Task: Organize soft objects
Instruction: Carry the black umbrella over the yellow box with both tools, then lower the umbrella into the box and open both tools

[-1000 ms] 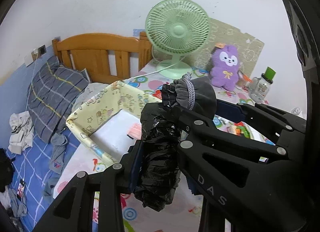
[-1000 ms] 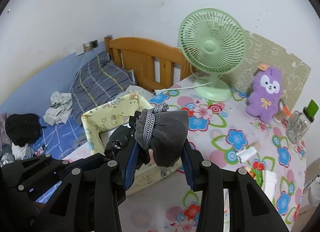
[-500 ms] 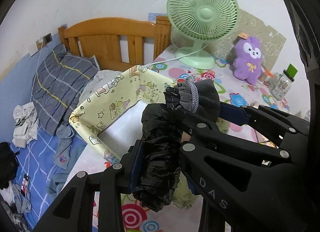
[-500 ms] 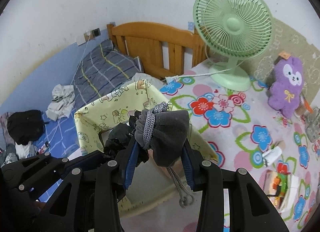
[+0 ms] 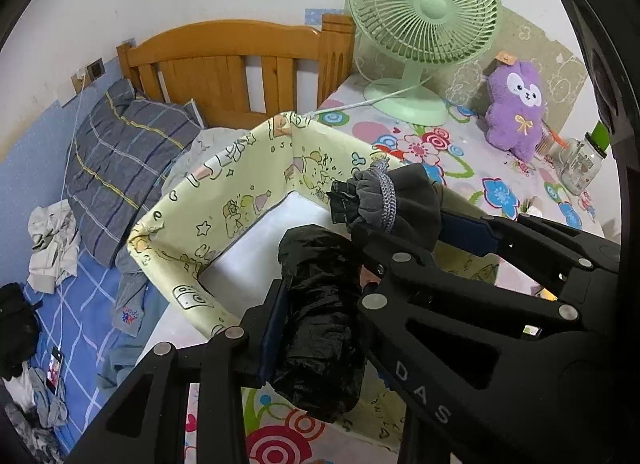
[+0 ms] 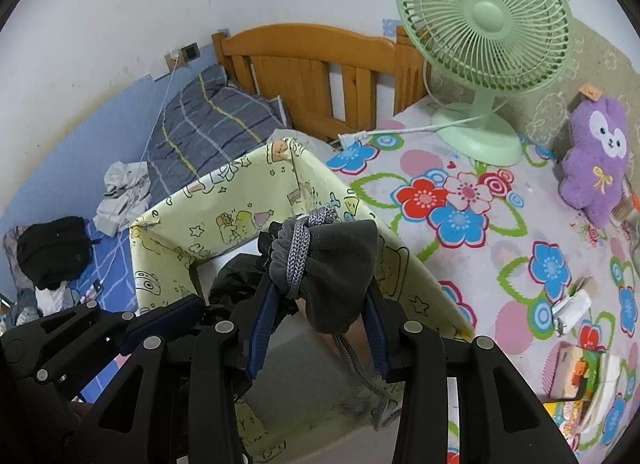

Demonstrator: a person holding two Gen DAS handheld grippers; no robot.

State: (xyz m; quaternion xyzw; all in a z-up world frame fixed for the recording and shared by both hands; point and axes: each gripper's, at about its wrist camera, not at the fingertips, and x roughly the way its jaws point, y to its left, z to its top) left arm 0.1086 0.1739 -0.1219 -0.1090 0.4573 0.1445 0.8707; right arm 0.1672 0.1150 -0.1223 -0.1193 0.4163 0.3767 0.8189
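Above a pale-yellow cartoon-print fabric storage box (image 5: 224,199) w/ white floor, both grippers hang side by side. Left gripper (image 5: 320,328), jaws partly closed, pads clamped on a crumpled black plastic bundle (image 5: 320,312) at 6 o'clock in left wrist view. Right gripper (image 6: 316,320), jaws partly closed, grips a grey fabric drawstring pouch (image 6: 336,268), neck wrapped in grey braided cord, cord tail dangling below. Pouch & bundle sit just beside each other, over the box opening; contact w/ box floor can't be told. Box stands on a flower-print tablecloth (image 6: 460,199). At 1 o'clock: mint-green plastic desk fan (image 6: 484,23); at 3 o'clock, purple plush toy (image 6: 596,163). At 11 o'clock: wooden headboard (image 6: 304,63), grey striped pillow (image 6: 208,115).
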